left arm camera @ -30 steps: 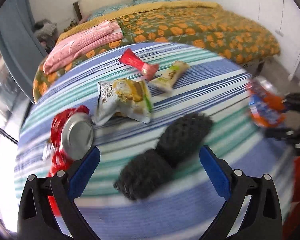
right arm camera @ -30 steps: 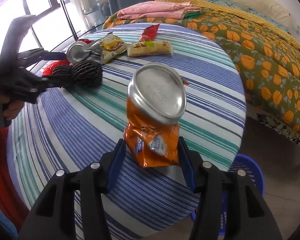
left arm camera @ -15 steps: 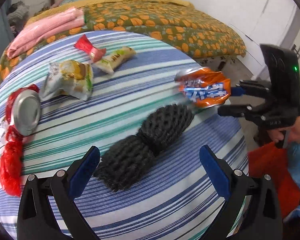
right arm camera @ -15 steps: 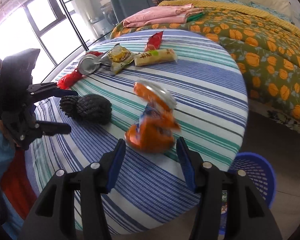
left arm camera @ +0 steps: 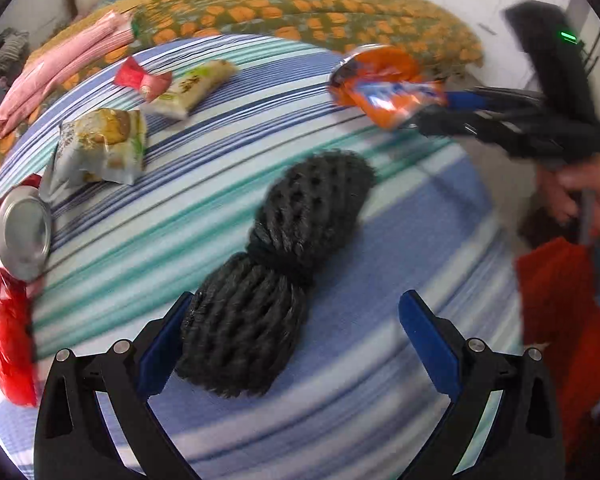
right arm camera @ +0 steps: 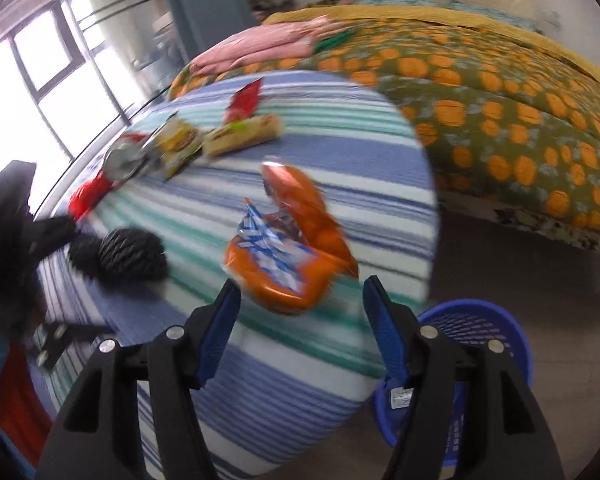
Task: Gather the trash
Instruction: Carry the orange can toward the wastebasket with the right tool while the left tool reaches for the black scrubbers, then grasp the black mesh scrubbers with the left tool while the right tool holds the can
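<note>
Striped counter [right arm camera: 340,152] at centre: right tongs [right arm camera: 300,312] opening around light, crinkly orange packet [right arm camera: 288,252]; left tongs [left arm camera: 292,340] open over springy black mesh [left arm camera: 276,280], best pinched mid-waist.

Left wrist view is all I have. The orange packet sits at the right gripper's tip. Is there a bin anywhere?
Observer: Yes. A blue basket stands on the floor beside the table, seen in the right wrist view.
Operator: Is the packet over it?
Observer: Not in that view. The orange packet shows in front of the striped tablecloth, left of the basket.
Operator: Is it gripped?
Observer: It seems not. The right gripper is opening, and its fingers look clear of the packet's lower end between them.
</note>
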Motion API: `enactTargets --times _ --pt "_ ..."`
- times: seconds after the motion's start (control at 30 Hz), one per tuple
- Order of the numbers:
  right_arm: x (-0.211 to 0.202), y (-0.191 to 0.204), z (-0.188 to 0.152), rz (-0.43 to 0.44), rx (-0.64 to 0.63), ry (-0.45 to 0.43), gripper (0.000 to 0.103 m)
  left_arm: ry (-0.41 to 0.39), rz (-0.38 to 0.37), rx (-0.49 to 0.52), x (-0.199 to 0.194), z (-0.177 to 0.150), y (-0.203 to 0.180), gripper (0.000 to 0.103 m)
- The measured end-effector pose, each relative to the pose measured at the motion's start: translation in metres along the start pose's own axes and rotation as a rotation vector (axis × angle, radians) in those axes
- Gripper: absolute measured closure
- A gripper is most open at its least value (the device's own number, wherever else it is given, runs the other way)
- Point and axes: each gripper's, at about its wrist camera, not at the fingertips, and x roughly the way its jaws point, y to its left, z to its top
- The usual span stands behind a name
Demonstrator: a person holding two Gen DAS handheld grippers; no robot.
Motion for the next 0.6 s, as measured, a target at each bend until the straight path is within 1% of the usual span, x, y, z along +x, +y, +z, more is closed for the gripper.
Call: enactTargets --times 0.07,0.17,0.2,0.27,0.3,0.33,0.4,0.47,0.53,0.6 --pt "-0.001 -0.005 0.001 0.009 0.010 0.002 0.040 -0.029 0.006 -0.011 -0.009 0.000 -0.001 0.004" --pt "-0.001 -0.004 0.002 0.019 -0.008 0.008 0.040 -0.075 0.081 -0.045 -0.013 0.008 0.004 0.004" --pt "-0.001 -0.003 0.003 0.018 -0.015 0.007 0.040 -0.073 0.101 -0.048 -0.010 0.012 0.007 0.004" --pt "-0.001 -0.002 0.003 0.015 -0.031 0.006 0.033 -0.046 0.109 -0.035 0.001 0.014 0.008 0.004" --pt "-0.001 -0.002 0.005 0.008 -0.049 0.003 0.023 -0.029 0.111 -0.020 0.008 0.015 0.006 0.004" --pt "-0.001 -0.001 0.006 0.004 -0.061 -0.001 0.019 -0.018 0.115 -0.004 0.012 0.014 0.003 0.004" --pt "0.001 -0.002 0.010 0.006 -0.089 -0.004 0.017 0.002 0.116 0.024 0.016 0.008 -0.004 0.005" --pt "0.006 -0.003 0.016 0.013 -0.136 -0.004 0.016 -0.008 0.118 0.038 0.014 0.003 -0.009 0.005" --pt "0.011 -0.008 0.021 0.018 -0.168 -0.001 0.015 0.000 0.095 0.022 0.012 -0.001 -0.008 0.008" --pt "0.018 -0.016 0.026 0.043 -0.163 0.015 0.015 -0.002 0.100 -0.004 0.010 -0.004 -0.008 0.013"
